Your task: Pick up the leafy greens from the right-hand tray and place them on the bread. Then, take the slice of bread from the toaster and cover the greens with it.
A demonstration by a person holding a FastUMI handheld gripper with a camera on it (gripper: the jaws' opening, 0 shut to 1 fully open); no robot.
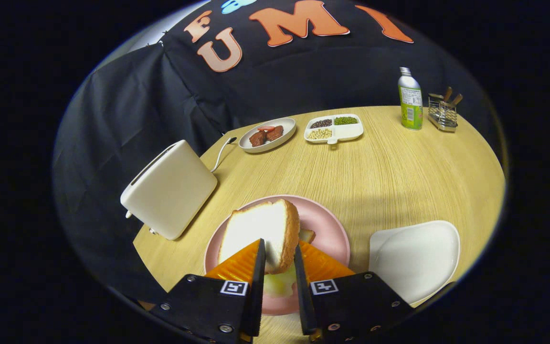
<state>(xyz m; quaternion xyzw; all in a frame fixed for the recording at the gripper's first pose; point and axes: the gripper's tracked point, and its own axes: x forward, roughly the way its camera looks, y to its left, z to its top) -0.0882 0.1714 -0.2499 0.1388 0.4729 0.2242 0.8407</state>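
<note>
- the gripper [280, 260] is clamped on the slice of bread [260, 234], both fingers pressing its lower edge, and the slice stands tilted up between them over the pink plate [332, 234].
- that puts us in the second half, by my read: the slice is out of the toaster [170, 188] and held on edge so it can be laid flat as a lid.
- under it, pale leafy greens [280, 282] peek out between the fingers, and a corner of the bottom bread [307, 235] shows just past the held slice; the stack is there, waiting for its cover.
- the right-hand tray [416, 260] sits beside the plate with nothing on it, which fits the greens lying on the plate.
- the count: one toaster, its cord trailing off behind; two bread slices; one pink plate.
- further back, one oval dish [251, 143] of dark pieces, one divided dish [346, 134] with three fillings, one bottle [410, 99], one wire caddy [442, 114].
- next call, i'd say: lower, level out, let go square on the greens.
</note>
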